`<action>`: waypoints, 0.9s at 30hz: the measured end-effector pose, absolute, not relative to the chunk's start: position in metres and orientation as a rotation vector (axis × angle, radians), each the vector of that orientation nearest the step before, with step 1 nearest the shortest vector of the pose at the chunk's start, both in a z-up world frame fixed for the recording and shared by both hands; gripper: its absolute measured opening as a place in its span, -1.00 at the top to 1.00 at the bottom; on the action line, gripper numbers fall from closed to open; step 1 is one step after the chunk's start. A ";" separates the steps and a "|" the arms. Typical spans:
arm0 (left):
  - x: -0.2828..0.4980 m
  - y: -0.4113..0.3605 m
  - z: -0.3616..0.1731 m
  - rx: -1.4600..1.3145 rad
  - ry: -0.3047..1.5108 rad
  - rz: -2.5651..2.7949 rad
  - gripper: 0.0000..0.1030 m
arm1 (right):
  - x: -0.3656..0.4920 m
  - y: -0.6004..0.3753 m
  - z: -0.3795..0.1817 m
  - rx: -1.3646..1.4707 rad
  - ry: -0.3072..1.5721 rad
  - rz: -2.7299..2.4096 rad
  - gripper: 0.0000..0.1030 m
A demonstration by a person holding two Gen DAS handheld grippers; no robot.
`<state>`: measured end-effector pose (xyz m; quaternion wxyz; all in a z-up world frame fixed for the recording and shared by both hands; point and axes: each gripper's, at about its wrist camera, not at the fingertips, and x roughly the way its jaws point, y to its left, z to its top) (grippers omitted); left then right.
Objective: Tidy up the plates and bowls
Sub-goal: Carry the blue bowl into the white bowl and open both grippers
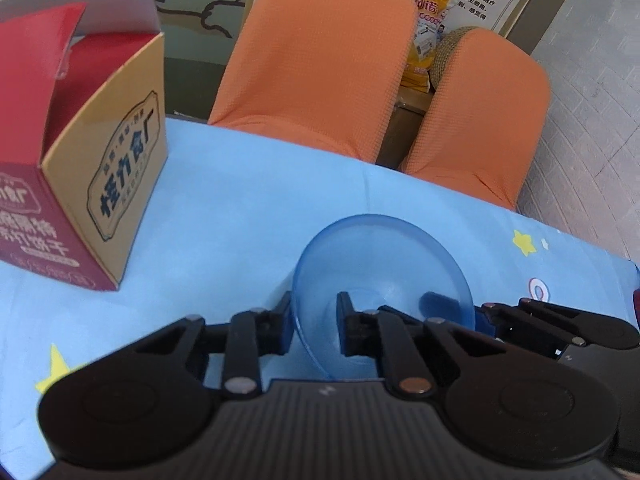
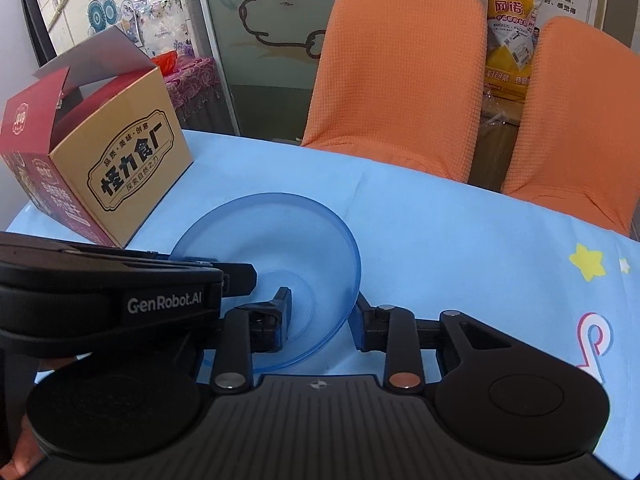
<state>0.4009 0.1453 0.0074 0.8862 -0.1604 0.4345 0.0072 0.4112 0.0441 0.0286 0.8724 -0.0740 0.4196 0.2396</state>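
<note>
— On the far left of the blue tablecloth (image 2: 440,216), what stands there?

— An open cardboard box (image 2: 120,176), red on one face and tan on the other, with dark printed characters and its flaps raised. Flat, stiff panels, sharp corners.

— And moving right from it?

— A translucent blue bowl (image 2: 280,240), smooth plastic, round, with a small flat circular base. It sits near the box, not touching it. Being round, it has no long axis to speak of; its mouth faces up and tips a little toward the cameras.

— Is it resting on the cloth?

— I can't tell. Both grippers have it by the rim. In the left wrist view the left gripper (image 1: 314,326) straddles the wall of the bowl (image 1: 380,264), one finger outside, one inside, clamped on the near-left rim. In the right wrist view the right gripper (image 2: 322,322) does likewise on the near-right rim, its left finger inside and its right outside.

— So neither is slack?

— Both are pinched on the bowl wall. The left gripper's black body (image 2: 100,292) also shows at the left edge of the right view.

— Further right?

— Two orange chairs (image 2: 400,72) with a waffle-textured cover behind the table, and yellow star prints (image 2: 586,261) on the cloth.
</note>
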 end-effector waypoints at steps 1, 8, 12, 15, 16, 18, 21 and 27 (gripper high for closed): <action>0.396 0.142 0.012 -0.329 0.901 0.011 0.80 | 0.406 0.042 0.032 -0.156 0.871 0.497 -0.07; 0.347 0.099 0.052 -0.318 0.855 -0.064 0.80 | 0.357 0.010 0.071 -0.152 0.815 0.451 -0.11; 0.308 0.059 0.071 -0.293 0.829 -0.126 0.80 | 0.317 -0.020 0.095 -0.150 0.778 0.400 -0.13; 0.276 0.028 0.075 -0.291 0.813 -0.174 0.80 | 0.282 -0.050 0.105 -0.123 0.759 0.358 -0.19; 0.265 0.017 0.074 -0.289 0.817 -0.192 0.80 | 0.272 -0.059 0.107 -0.113 0.758 0.346 -0.21; 0.246 -0.003 0.070 -0.286 0.826 -0.227 0.80 | 0.248 -0.079 0.106 -0.102 0.762 0.317 -0.23; 0.221 -0.034 0.059 -0.260 0.854 -0.266 0.80 | 0.216 -0.104 0.098 -0.097 0.766 0.277 -0.24; 0.190 -0.076 0.039 -0.175 0.886 -0.297 0.80 | 0.171 -0.143 0.072 -0.027 0.790 0.230 -0.26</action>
